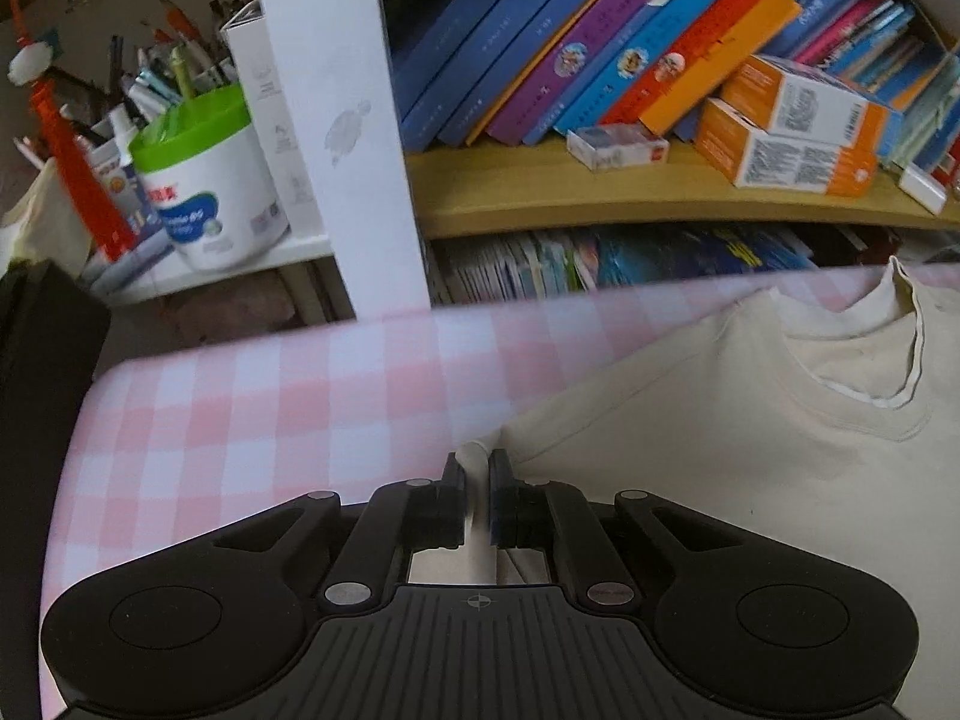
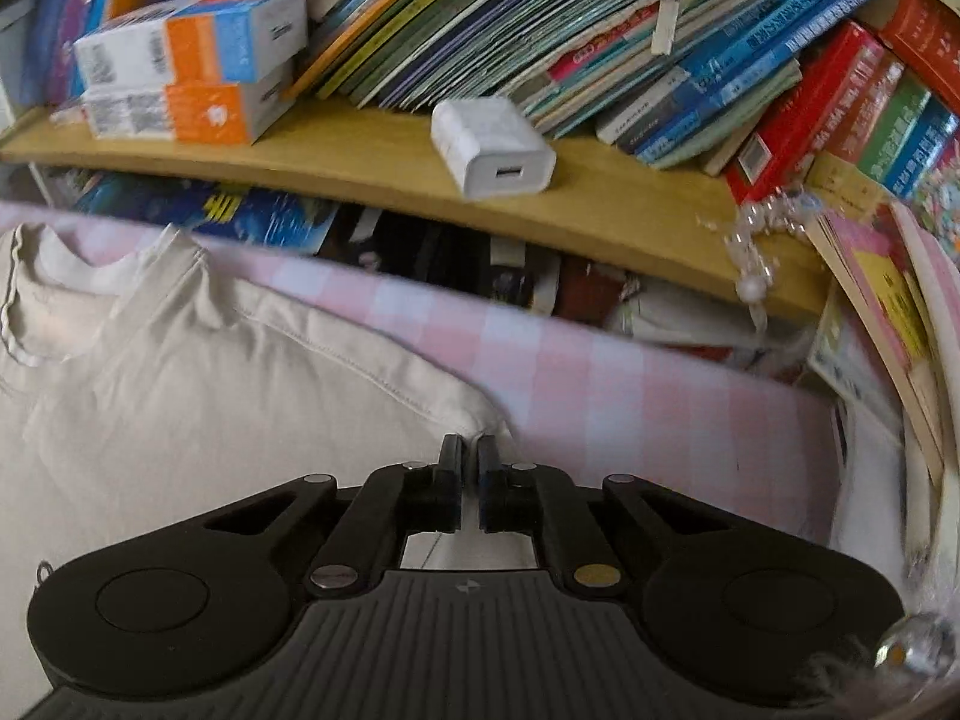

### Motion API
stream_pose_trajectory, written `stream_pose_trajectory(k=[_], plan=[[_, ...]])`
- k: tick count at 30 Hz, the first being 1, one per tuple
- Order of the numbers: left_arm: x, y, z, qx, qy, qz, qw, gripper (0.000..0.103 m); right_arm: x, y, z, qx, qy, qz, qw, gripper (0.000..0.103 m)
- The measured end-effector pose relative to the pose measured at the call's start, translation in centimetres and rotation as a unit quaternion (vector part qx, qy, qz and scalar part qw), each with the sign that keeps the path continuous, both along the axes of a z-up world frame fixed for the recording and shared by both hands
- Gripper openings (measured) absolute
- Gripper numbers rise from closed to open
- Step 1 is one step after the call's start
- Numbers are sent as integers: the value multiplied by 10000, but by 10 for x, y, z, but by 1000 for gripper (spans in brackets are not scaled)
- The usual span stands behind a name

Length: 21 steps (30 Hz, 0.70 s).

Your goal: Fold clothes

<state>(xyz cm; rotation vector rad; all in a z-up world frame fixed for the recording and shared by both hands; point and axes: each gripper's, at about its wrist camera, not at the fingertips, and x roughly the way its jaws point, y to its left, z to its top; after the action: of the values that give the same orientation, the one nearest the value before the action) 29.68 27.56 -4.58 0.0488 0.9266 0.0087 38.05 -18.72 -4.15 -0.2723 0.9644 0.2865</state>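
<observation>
A cream T-shirt point(image 1: 750, 438) lies flat on a pink-and-white checked cloth point(image 1: 270, 408), collar point(image 1: 888, 384) toward the bookshelf. My left gripper point(image 1: 477, 462) is shut on the shirt's left edge, a fold of cream fabric pinched between its fingers. In the right wrist view the same T-shirt point(image 2: 210, 396) spreads to the left, collar point(image 2: 72, 294) at far left. My right gripper point(image 2: 470, 447) is shut on the shirt's right shoulder corner, over the checked cloth point(image 2: 630, 408).
A wooden shelf point(image 1: 600, 204) of leaning books runs along the cloth's far edge, with orange-and-white boxes point(image 1: 798, 126) and a white charger point(image 2: 492, 144) on it. A white post point(image 1: 342, 120) and a green-lidded tub point(image 1: 204, 186) of pens stand at left. Books point(image 2: 888, 300) crowd the right side.
</observation>
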Motion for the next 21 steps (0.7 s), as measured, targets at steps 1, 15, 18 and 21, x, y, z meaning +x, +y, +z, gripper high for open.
stream_pose_trajectory(k=[1, 15, 18, 21], plan=[[5, 0, 0, -5, -10, 4, 10000, 7, 4, 1, 0, 2, -9, -16, 10000, 4], [34, -4, -4, -63, -155, 314, 9994, 11, 32, 0, 0, 236, -55, -396, 9989, 7], [21, -6, 7, -204, -318, 411, 9984, 14, 15, -3, 8, 270, -208, -391, 9987, 14], [-24, -7, 35, -617, -842, 301, 9941, 14, -16, -13, 30, 444, -374, -260, 9980, 14]])
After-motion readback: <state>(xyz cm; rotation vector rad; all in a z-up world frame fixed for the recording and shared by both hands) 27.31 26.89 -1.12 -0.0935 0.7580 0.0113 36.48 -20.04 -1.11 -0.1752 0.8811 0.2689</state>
